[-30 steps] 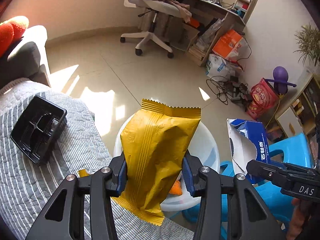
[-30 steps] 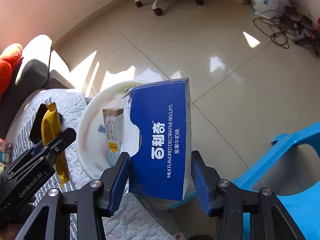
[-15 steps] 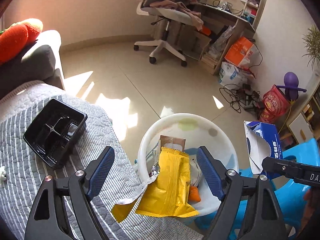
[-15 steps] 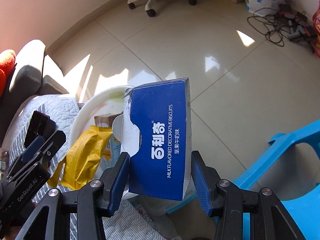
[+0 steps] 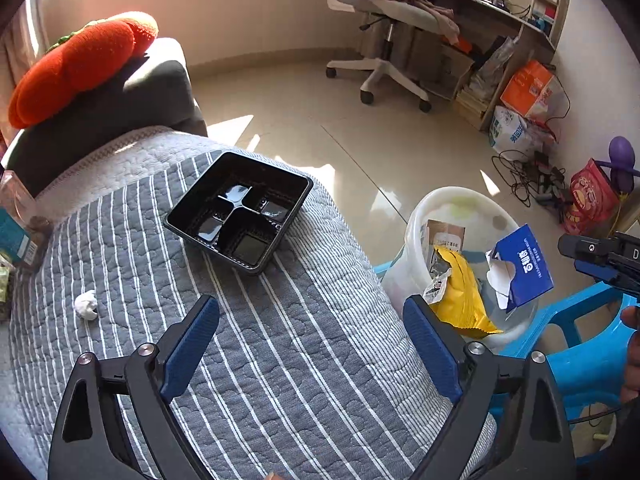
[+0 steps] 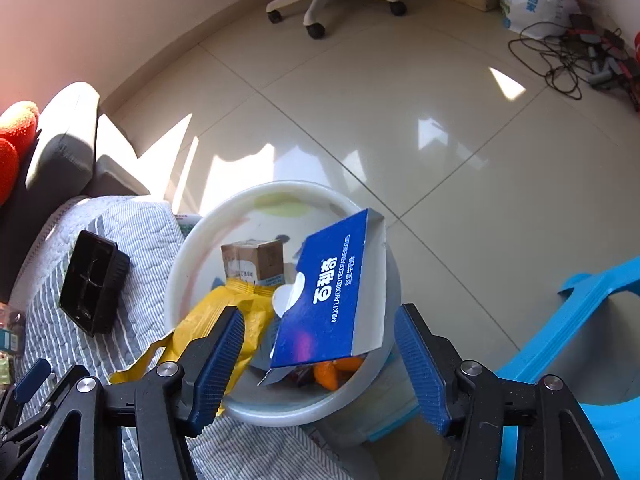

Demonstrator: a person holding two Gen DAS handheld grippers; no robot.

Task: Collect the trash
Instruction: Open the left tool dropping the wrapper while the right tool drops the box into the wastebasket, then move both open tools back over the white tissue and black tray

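Observation:
A white bin (image 5: 416, 240) (image 6: 184, 264) stands on the floor beside the striped blanket. A yellow snack bag (image 5: 464, 300) (image 6: 224, 312) lies in it over the rim. A blue biscuit box (image 6: 332, 292) (image 5: 524, 268) is tilted above the bin, free of the jaws. My right gripper (image 6: 320, 356) is open just above the bin. My left gripper (image 5: 312, 344) is open and empty over the blanket. A black plastic tray (image 5: 244, 212) (image 6: 92, 284) and a white paper ball (image 5: 86, 304) lie on the blanket.
A blue plastic stool (image 5: 580, 344) (image 6: 580, 320) stands right of the bin. A grey cushion with an orange plush (image 5: 80, 64) is at the back left. An office chair (image 5: 384, 40), desk, bags and cables (image 5: 532, 176) are across the tiled floor.
My left gripper let go of the yellow bag into the bin and drew back over the blanket. My right gripper opened and released the blue box, which is tipping into the bin.

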